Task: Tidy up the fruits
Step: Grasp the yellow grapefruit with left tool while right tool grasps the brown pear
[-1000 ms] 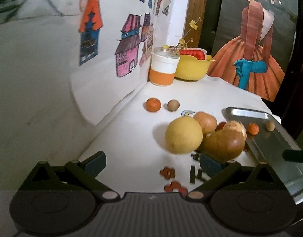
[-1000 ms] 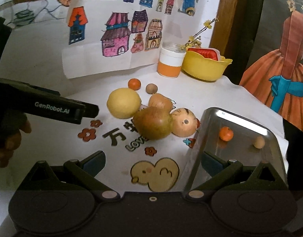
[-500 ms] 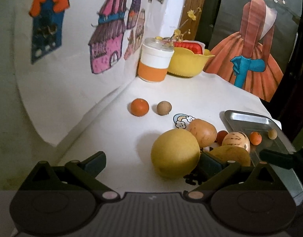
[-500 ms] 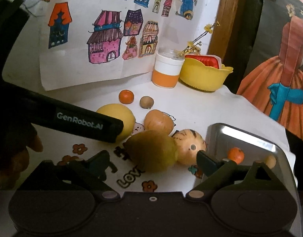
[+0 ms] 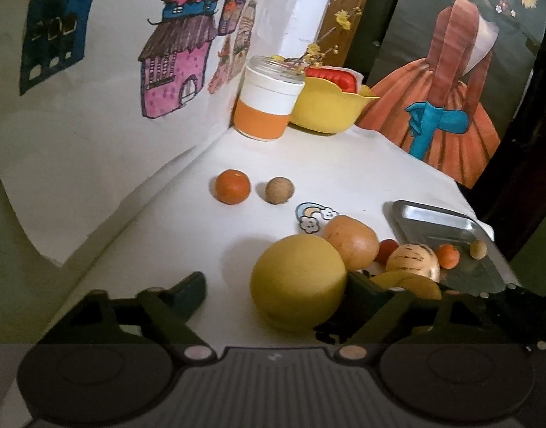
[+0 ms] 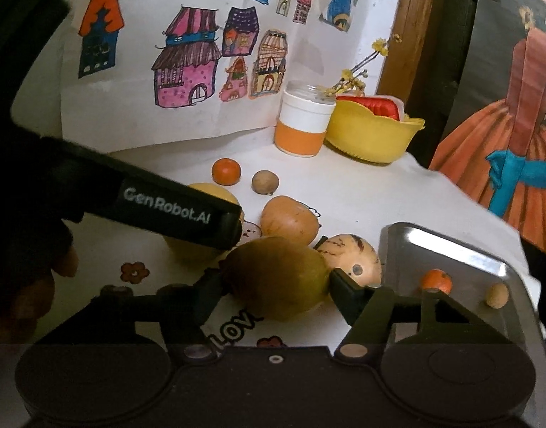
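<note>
A big round yellow fruit (image 5: 298, 281) sits on the white tablecloth between the fingers of my left gripper (image 5: 276, 287), which is open; the fruit lies close to the right finger, with a gap at the left one. My right gripper (image 6: 274, 281) is shut on a green-brown pear-shaped fruit (image 6: 278, 280), both fingers touching its sides. Behind it lie an orange-brown fruit (image 6: 289, 219) and a pale striped fruit (image 6: 355, 260). The left gripper's black finger (image 6: 187, 214) covers part of the yellow fruit (image 6: 209, 192). A metal tray (image 6: 451, 246) holds a small orange (image 6: 437, 281) and a beige ball (image 6: 497, 294).
A small orange (image 5: 232, 186) and a brown ball (image 5: 279, 189) lie farther back on the cloth. An orange-and-white cup (image 5: 267, 103) and a yellow bowl (image 5: 326, 110) stand at the back by the wall with drawings. A hand (image 6: 20, 285) is at the left.
My left gripper moved forward and now straddles the yellow fruit. My right gripper advanced and its fingers closed in on the green-brown fruit.
</note>
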The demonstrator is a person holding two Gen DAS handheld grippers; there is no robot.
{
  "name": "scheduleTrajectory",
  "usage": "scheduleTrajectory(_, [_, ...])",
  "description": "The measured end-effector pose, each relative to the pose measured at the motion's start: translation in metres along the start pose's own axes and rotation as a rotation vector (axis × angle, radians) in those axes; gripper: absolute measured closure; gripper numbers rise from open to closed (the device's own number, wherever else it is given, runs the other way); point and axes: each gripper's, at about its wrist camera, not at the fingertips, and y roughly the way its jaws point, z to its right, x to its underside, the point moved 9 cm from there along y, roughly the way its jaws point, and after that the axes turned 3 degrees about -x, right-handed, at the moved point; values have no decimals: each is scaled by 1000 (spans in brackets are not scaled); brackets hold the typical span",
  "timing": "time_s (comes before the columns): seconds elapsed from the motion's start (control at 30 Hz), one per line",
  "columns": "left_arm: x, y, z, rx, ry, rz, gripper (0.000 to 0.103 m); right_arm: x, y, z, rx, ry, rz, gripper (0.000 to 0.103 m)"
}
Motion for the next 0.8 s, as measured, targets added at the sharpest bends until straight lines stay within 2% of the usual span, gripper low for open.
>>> scheduleTrajectory(0.13, [-2,-7,5,29,-5,20,42,3,-6,1,-16,-5,-3,42])
scheduleTrajectory(0.27, [-1,-10,5,27,-9,19,42,5,-15,0,-48,-18,-5,43])
scheduleTrajectory(0.43, [4,-16,3,30,0,17,42,8,-20,-1,-109,-3,-15,35])
scheduleTrajectory(0.8, [11,-33,-15,10,-43,22,42,1,5,4,-134,7,-24,28])
